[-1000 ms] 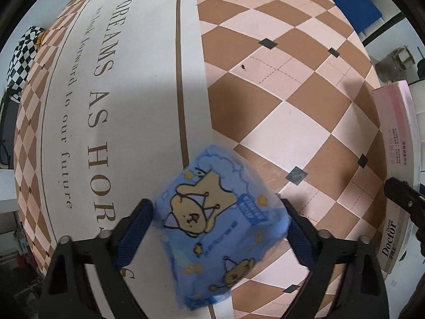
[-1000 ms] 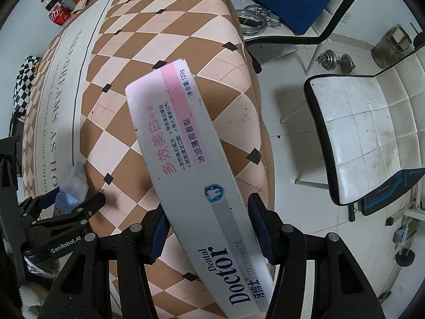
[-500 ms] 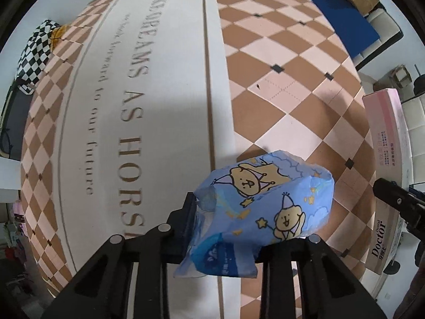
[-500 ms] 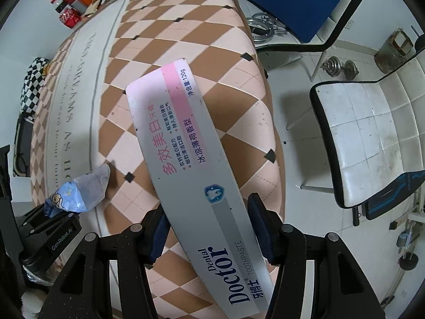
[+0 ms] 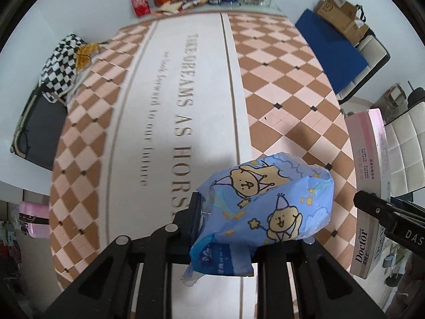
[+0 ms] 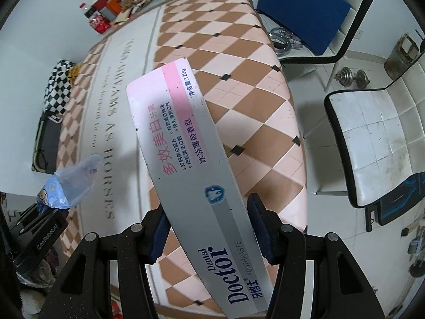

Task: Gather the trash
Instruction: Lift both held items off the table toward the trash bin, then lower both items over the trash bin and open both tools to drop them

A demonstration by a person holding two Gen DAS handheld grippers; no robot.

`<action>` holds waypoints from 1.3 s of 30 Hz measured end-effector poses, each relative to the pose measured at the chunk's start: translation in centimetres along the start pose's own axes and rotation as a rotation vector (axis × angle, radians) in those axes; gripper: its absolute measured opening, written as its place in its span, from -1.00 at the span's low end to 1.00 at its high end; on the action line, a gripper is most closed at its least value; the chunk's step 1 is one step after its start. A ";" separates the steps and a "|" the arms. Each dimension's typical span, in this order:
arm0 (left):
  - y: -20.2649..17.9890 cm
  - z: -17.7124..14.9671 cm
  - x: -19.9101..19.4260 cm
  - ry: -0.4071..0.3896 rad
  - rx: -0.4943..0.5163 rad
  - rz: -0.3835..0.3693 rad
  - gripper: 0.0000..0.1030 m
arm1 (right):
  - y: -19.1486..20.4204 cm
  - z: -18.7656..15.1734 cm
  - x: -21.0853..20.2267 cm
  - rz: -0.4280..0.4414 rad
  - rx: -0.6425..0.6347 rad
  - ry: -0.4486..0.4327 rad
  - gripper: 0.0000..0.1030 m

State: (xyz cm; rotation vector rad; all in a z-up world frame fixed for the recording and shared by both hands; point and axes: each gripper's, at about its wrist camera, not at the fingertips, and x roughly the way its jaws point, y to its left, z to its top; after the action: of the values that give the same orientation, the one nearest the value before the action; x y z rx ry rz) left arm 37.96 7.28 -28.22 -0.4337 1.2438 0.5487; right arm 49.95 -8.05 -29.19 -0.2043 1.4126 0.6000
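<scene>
Blue wrapper (image 5: 268, 207) pinched in left hand-held gripper (image 5: 239, 228); right hand-held gripper (image 6: 209, 228) clamps toothpaste box (image 6: 191, 164).

A light blue wrapper (image 5: 268, 207) is printed with tan bears, yellow stars and white clouds. The toothpaste box (image 6: 191, 164) is coloured pink and grey, with dark blue lettering. The tablecloth (image 5: 279, 85) is patterned in brown and pink diamonds around a white band.

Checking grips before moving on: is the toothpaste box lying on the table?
No, the toothpaste box is held up above the table between the right gripper fingers.
</scene>
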 end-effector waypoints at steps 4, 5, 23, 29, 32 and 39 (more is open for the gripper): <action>2.3 -1.5 -2.2 -0.047 -0.004 -0.008 -0.66 | 1.5 -2.7 -2.3 0.003 -0.013 -0.042 0.12; 3.0 -2.5 -3.2 -0.062 -0.002 -0.010 -0.66 | 1.9 -3.6 -3.0 0.005 -0.012 -0.054 0.12; 13.0 -25.5 -8.5 -0.016 0.097 -0.074 -0.66 | 10.5 -35.1 -7.5 0.000 0.140 -0.074 0.11; 14.0 -33.2 -3.0 0.159 0.053 -0.095 -0.66 | 10.1 -44.8 -2.4 -0.006 0.174 0.082 0.11; 14.2 -36.8 2.4 0.263 0.011 -0.105 -0.65 | 8.7 -48.7 2.0 -0.014 0.184 0.175 0.11; 13.4 -41.7 18.3 0.460 -0.055 -0.133 -0.56 | 3.7 -54.0 16.3 0.012 0.241 0.339 0.11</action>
State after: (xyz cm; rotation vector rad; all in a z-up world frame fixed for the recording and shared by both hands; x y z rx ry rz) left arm 2.14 -3.79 -57.32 -0.7114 1.6262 0.3797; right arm 2.15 -26.39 -53.23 -0.1078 1.8011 0.4119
